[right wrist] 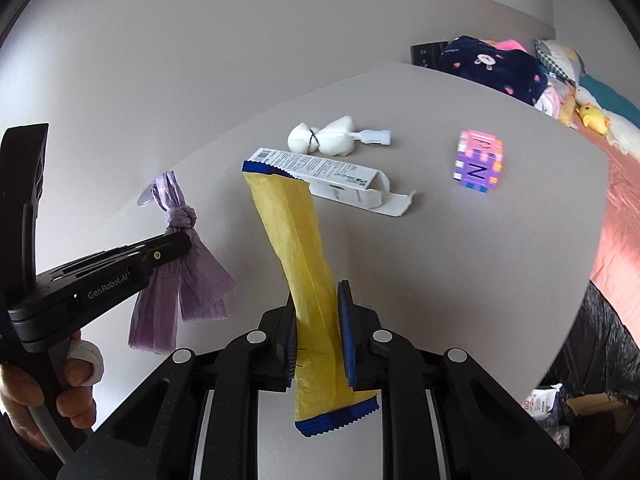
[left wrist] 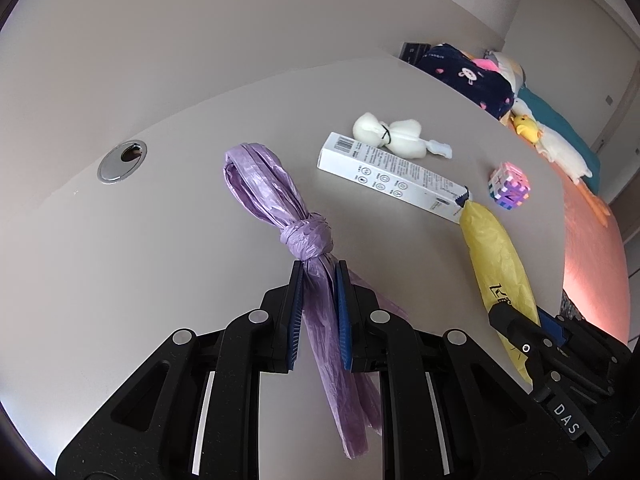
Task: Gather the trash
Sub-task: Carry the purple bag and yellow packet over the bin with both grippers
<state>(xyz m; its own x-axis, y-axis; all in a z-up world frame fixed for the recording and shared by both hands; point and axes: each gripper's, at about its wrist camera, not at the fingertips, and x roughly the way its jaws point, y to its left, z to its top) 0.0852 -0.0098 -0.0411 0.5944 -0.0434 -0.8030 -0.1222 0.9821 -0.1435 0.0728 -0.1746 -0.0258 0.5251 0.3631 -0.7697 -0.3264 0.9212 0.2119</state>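
Note:
My left gripper [left wrist: 319, 276] is shut on a knotted purple plastic bag [left wrist: 276, 184], held above the grey table [left wrist: 160, 220]; the bag also shows in the right wrist view [right wrist: 180, 216]. My right gripper [right wrist: 318, 296] is shut on a yellow wrapper with blue ends [right wrist: 296, 232], also held above the table; the wrapper shows in the left wrist view [left wrist: 496, 256]. A white opened carton [right wrist: 320, 178] and a white tied bundle [right wrist: 324, 140] lie on the table beyond, and both show in the left wrist view, carton [left wrist: 384, 172] and bundle [left wrist: 396, 136].
A pink and purple letter cube [right wrist: 478, 166] stands on the table at the right. A round cable grommet [left wrist: 122, 160] sits at the left. Beyond the table's right edge is a bed with a dark blanket [right wrist: 492, 66] and a yellow duck toy [right wrist: 594, 118].

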